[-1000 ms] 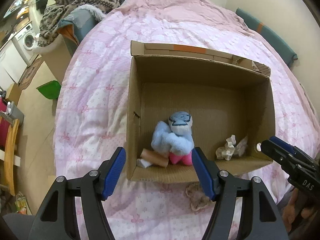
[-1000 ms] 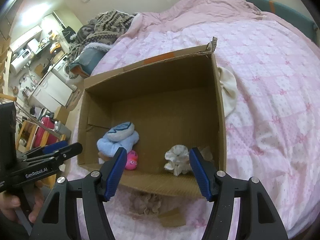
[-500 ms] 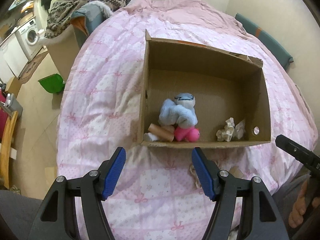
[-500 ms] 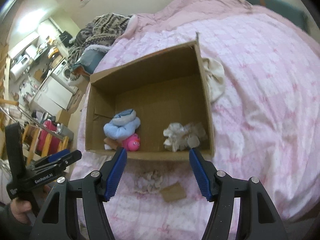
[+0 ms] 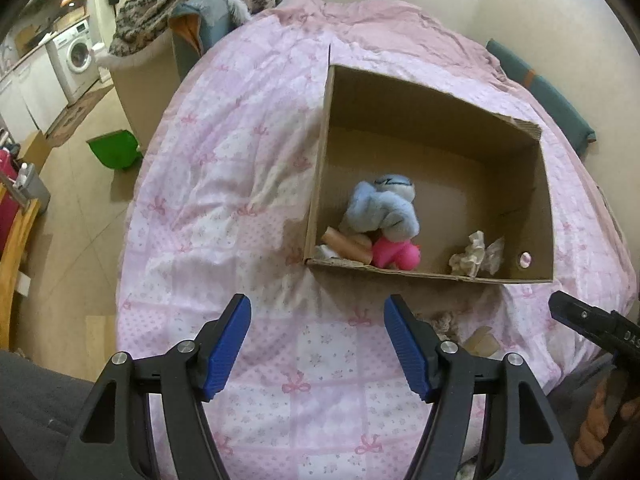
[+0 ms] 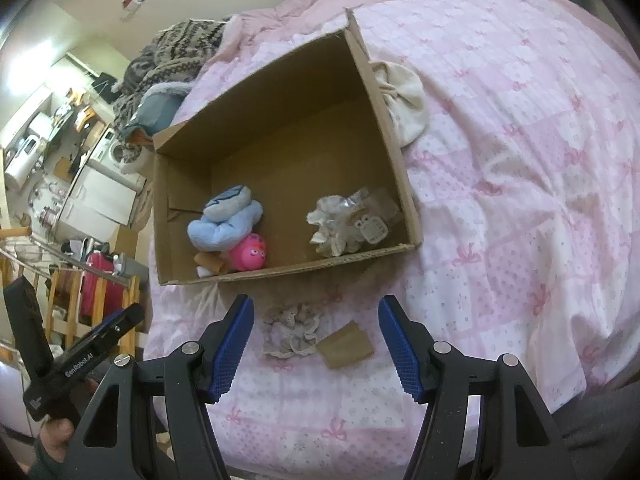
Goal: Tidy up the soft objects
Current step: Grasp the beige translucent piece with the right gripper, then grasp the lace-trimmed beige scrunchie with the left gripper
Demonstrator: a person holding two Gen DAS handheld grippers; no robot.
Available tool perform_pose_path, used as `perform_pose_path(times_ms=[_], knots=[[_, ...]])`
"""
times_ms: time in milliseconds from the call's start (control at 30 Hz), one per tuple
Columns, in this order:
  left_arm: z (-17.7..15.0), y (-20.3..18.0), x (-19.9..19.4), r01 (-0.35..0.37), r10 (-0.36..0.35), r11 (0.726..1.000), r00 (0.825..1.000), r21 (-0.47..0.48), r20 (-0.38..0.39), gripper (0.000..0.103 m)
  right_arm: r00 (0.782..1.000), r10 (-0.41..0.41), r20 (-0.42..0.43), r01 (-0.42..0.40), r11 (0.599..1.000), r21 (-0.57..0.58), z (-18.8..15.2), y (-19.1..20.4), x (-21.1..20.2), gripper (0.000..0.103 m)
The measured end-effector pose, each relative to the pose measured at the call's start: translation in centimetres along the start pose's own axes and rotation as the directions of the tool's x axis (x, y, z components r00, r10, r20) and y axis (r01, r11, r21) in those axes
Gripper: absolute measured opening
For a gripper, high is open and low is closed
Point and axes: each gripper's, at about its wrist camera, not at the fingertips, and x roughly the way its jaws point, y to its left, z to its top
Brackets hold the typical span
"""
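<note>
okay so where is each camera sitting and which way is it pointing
Left wrist: on the left gripper, angled down at the bed; own open jaws show, right gripper at right edge.
Right wrist: on the right gripper, angled down over the lace scrunchie; left gripper at left edge.
Shared: cardboard box, blue plush.

We see a matt brown corrugated cardboard box (image 6: 400,168), rough torn edge at its rim. Inside, a fluffy blue plush toy (image 6: 224,224), a glossy smooth pink toy (image 6: 249,254), and a crumpled white frilly cloth (image 6: 332,228) beside clear crinkled plastic wrap (image 6: 374,210). Quilt (image 6: 520,160) is soft matt printed cotton, lightly wrinkled. On it a lacy beige scrunchie (image 6: 290,330) and a flat cardboard scrap (image 6: 346,346). Gripper pads (image 6: 236,344) are ribbed blue rubber on matt black plastic arms with shiny metal rivets.
</note>
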Motion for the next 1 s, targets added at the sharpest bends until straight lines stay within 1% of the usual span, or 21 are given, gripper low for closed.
perform_pose_path(times_ms=[33,67,133,167,267,333,367,400,533,600,633,667,733,767,800,833,867,900,933,1000], knots=[[0.1,0.1,0.4,-0.023,0.022,1.000,1.000,-0.009,-0.009,0.066,1.000,0.002,-0.006,-0.002,1.000,0.010,0.0,-0.1,0.2,0.068],[0.1,0.3,0.6,-0.029,0.029,0.999,0.999,-0.025,-0.012,0.066,1.000,0.003,-0.016,-0.003,1.000,0.019,0.0,-0.2,0.5,0.068],[0.1,0.7,0.9,-0.012,0.011,0.999,1.000,-0.048,-0.020,0.066,0.999,0.007,-0.047,-0.006,1.000,0.028,0.0,-0.1,1.4,0.068],[0.0,0.7,1.0,-0.006,0.004,0.999,1.000,-0.052,-0.029,0.066,0.998,-0.002,-0.064,0.004,1.000,0.023,-0.1,0.0,1.9,0.068],[-0.2,0.4,1.4,-0.009,0.008,0.999,0.999,-0.037,-0.043,0.066,0.989,-0.073,-0.128,0.071,0.997,-0.019,-0.6,0.6,3.8,0.068],[-0.3,0.0,1.7,-0.009,0.007,1.000,0.999,-0.027,-0.048,0.066,0.978,-0.126,-0.165,0.119,0.991,-0.054,-0.9,0.9,5.2,0.068],[-0.3,-0.1,1.7,-0.006,0.005,1.000,0.999,-0.024,-0.051,0.066,0.968,-0.186,-0.170,0.173,0.981,-0.090,-1.0,1.1,5.7,0.068],[-0.4,-0.2,1.8,-0.003,0.001,1.000,0.999,-0.023,-0.054,0.066,0.958,-0.229,-0.172,0.209,0.970,-0.125,-1.1,1.3,6.3,0.068],[-0.4,-0.6,1.9,0.013,-0.014,1.000,0.998,-0.026,-0.060,0.066,0.935,-0.254,-0.247,0.214,0.961,-0.178,-1.8,1.5,8.6,0.068],[-0.4,-0.8,2.0,0.020,-0.021,0.999,0.998,-0.025,-0.060,0.066,0.922,-0.250,-0.295,0.196,0.960,-0.201,-2.2,1.7,9.8,0.068],[-0.4,-0.9,2.0,0.020,-0.021,1.000,0.998,-0.022,-0.060,0.066,0.917,-0.263,-0.301,0.200,0.954,-0.223,-2.4,1.9,10.3,0.068],[-0.4,-1.1,2.1,0.019,-0.021,1.000,0.998,-0.018,-0.062,0.066,0.911,-0.287,-0.296,0.213,0.942,-0.258,-2.6,2.3,10.7,0.065],[-0.5,-1.2,2.2,0.016,-0.017,1.000,0.998,-0.011,-0.065,0.066,0.898,-0.333,-0.286,0.239,0.917,-0.319,-3.1,3.1,11.1,0.053],[-0.5,-1.2,2.2,0.013,-0.014,1.000,0.998,-0.008,-0.068,0.066,0.893,-0.355,-0.276,0.254,0.905,-0.341,-3.2,3.3,11.2,0.045],[-0.6,-1.2,2.3,0.013,-0.013,1.000,0.997,-0.007,-0.070,0.066,0.892,-0.360,-0.274,0.254,0.900,-0.355,-3.5,3.6,11.2,0.042],[-0.6,-1.2,2.4,0.013,-0.014,1.000,0.997,-0.007,-0.075,0.066,0.892,-0.359,-0.274,0.250,0.898,-0.362,-3.6,3.7,11.2,0.039],[-0.7,-1.2,2.4,0.014,-0.014,1.000,0.997,-0.007,-0.078,0.066,0.893,-0.360,-0.271,0.250,0.896,-0.367,-3.8,3.9,11.2,0.034],[-0.7,-1.1,2.5,0.014,-0.015,1.000,0.997,-0.008,-0.080,0.066,0.897,-0.348,-0.272,0.238,0.900,-0.365,-3.9,4.0,11.1,0.020],[-0.7,-1.1,2.5,0.014,-0.015,1.000,0.997,-0.010,-0.082,0.066,0.901,-0.331,-0.282,0.220,0.907,-0.360,-4.0,4.0,11.0,0.016],[-0.8,-1.0,2.6,0.013,-0.014,1.000,0.996,-0.012,-0.083,0.066,0.904,-0.326,-0.275,0.217,0.907,-0.360,-4.0,4.2,10.8,0.013]])
